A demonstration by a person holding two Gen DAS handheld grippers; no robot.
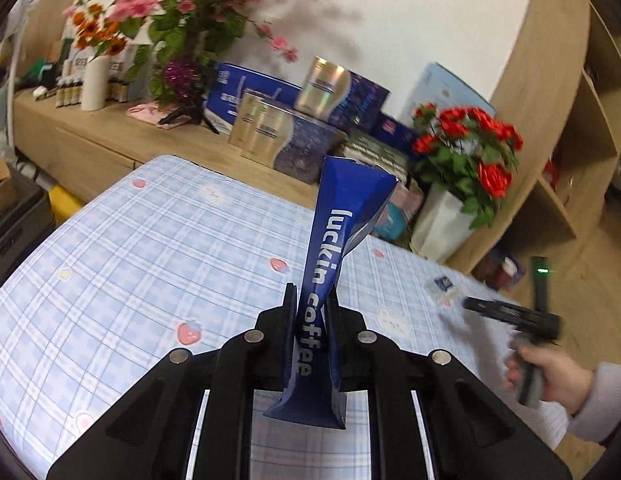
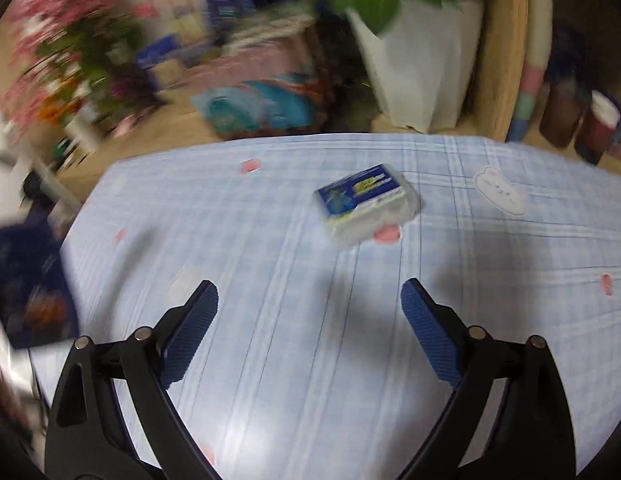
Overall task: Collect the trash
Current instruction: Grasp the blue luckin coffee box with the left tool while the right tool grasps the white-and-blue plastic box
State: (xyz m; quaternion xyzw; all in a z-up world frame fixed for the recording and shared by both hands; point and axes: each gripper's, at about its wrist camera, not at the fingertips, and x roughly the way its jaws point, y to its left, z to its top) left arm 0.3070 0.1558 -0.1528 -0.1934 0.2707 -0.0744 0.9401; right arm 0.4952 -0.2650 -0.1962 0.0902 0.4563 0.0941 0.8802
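My left gripper (image 1: 310, 300) is shut on a blue "luckin coffee" sachet (image 1: 338, 236), which stands up between the fingers above the checked tablecloth (image 1: 150, 240). A small clear packet with a blue and white label (image 2: 366, 202) lies on the cloth ahead of my right gripper (image 2: 308, 300), which is open with nothing between its blue pads (image 2: 428, 336). In the left wrist view the same packet (image 1: 442, 286) lies at the right, just beyond the right gripper (image 1: 476, 306), which a hand (image 1: 550, 376) holds low over the cloth.
A white pot of red roses (image 1: 462, 184) stands at the table's far right edge. Behind the table a wooden counter (image 1: 110, 136) carries blue and silver boxes, small bottles and pink flowers. A curved wooden shelf (image 1: 550, 140) rises on the right. A dark blue bag (image 2: 26, 280) shows at far left.
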